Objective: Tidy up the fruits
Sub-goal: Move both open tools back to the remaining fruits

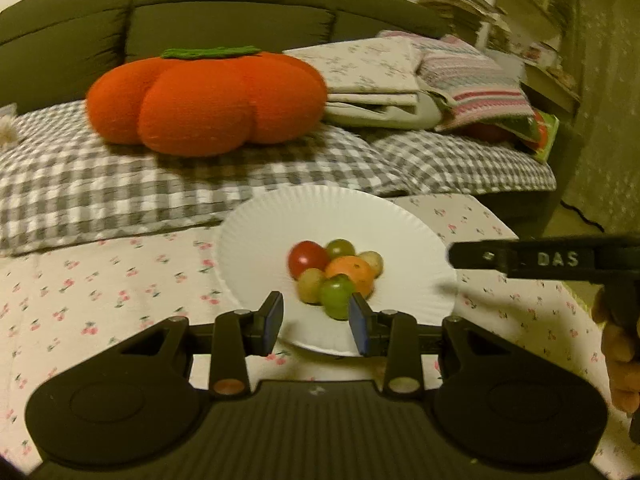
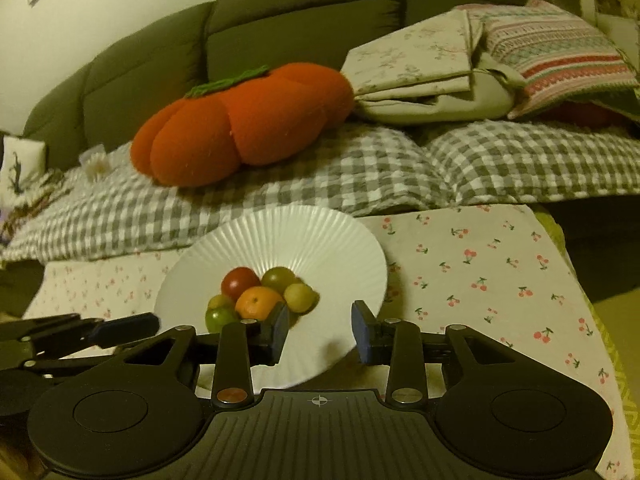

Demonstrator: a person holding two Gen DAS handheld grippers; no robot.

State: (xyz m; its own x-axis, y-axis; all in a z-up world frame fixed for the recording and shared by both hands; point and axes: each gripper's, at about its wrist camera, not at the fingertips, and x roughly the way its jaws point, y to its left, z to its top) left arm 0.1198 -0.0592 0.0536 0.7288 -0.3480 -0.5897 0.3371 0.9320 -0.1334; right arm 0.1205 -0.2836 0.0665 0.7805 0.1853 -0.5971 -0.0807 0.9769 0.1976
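A white paper plate [image 1: 280,216] [image 2: 304,236] lies on a cherry-print cloth. A small pile of fruit sits in it: a red fruit [image 1: 307,258] [image 2: 240,282], an orange [image 1: 351,272] [image 2: 259,302] and several green ones [image 1: 338,296] [image 2: 219,318]. My left gripper [image 1: 316,322] stands open over the plate's near rim, the nearest green fruit just beyond its right pad, untouched. My right gripper [image 2: 320,334] is open too, with the plate's near right edge showing in the gap between its pads. Each gripper shows at the side of the other's view.
Behind the plate lie grey checked cushions [image 1: 120,184] with a big orange pumpkin-shaped pillow [image 1: 208,100] on them. Folded blankets [image 1: 400,80] are stacked to the right, against an olive sofa back [image 1: 224,12]. A hand [image 1: 622,360] grips the right handle. The cloth [image 2: 480,272] ends at right.
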